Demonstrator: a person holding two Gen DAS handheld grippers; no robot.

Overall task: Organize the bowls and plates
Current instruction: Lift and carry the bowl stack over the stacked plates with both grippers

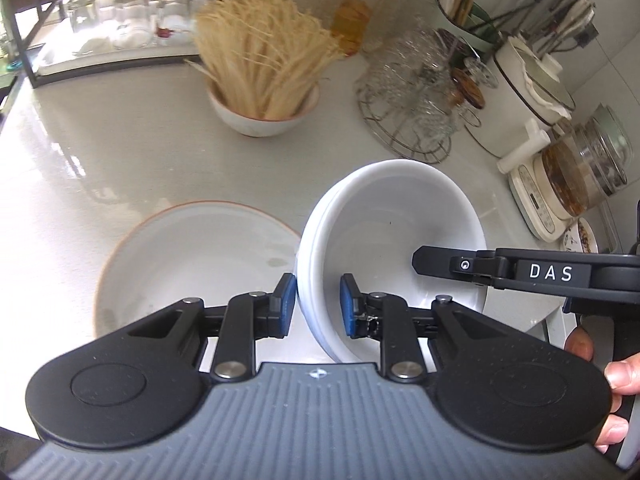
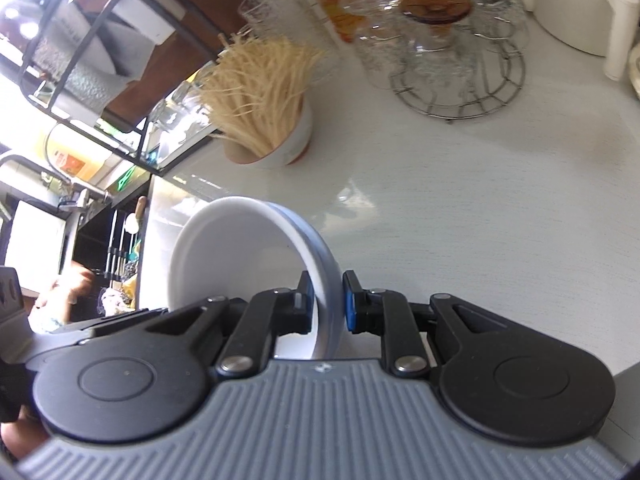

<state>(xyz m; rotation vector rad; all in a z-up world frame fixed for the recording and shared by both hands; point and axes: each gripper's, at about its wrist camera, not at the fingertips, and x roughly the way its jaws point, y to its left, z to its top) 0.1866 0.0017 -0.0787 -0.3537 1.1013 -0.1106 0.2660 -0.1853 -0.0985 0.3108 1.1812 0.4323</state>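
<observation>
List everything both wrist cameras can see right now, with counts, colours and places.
white bowls: stack, number unclear, tilted, clamped at the rim from both sides
plate: one, white with orange rim, on the counter left of the bowls
bowl of dried noodles: one, white with pale strands, mid counter
wire rack of glassware: one, metal with clear glasses, right of the noodles
red-lidded jar: one, clear, behind the noodles
kettle base: one, cream, far right
left gripper: black, blue pads, shut on the rim
right gripper: black, shut on the opposite rim
hand: one, lower right edge
</observation>
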